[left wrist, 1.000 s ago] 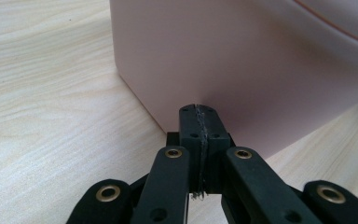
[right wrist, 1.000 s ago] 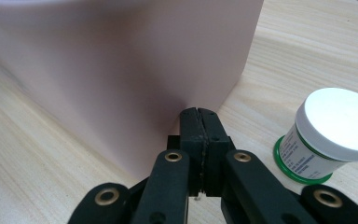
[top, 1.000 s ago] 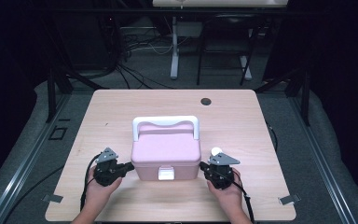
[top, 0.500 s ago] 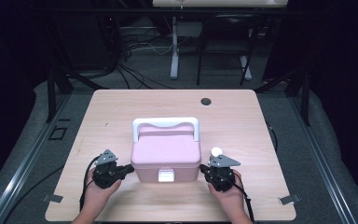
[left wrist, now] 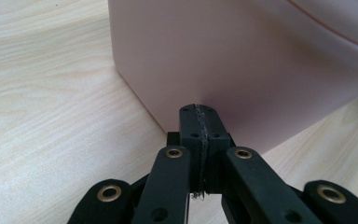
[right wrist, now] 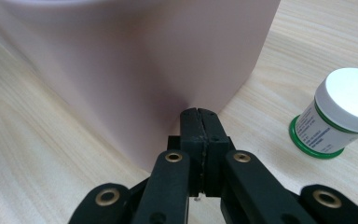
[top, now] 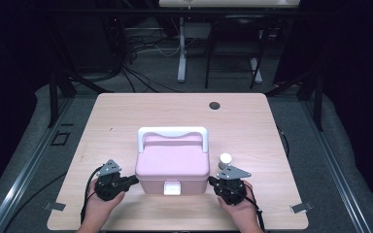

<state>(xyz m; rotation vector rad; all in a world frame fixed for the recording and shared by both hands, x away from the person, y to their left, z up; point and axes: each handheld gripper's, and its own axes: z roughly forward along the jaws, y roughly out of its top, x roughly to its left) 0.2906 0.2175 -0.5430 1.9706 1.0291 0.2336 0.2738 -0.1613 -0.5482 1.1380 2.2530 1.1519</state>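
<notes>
Two closed grippers flank a pink box on the table.

In the high view, the pink box (top: 173, 165) with its white handle (top: 172, 132) stands in the middle of the wooden table (top: 126, 111), nearer to the person's edge, and a white latch (top: 171, 187) sits on its front wall. The left gripper (top: 132, 180) points at the box's left front corner, and the right gripper (top: 212, 181) points at the right front corner. A small white-capped jar (top: 225, 161) stands just beside the box on the right. In the left gripper view, the left gripper (left wrist: 200, 114) has both jaws pressed together with nothing between them, the tips at the box wall (left wrist: 242, 60) near its bottom. In the right gripper view, the right gripper (right wrist: 200, 116) is closed and empty in the same way, close against the box (right wrist: 135, 65), and the jar (right wrist: 333, 116), with a green base, stands apart on the right.
</notes>
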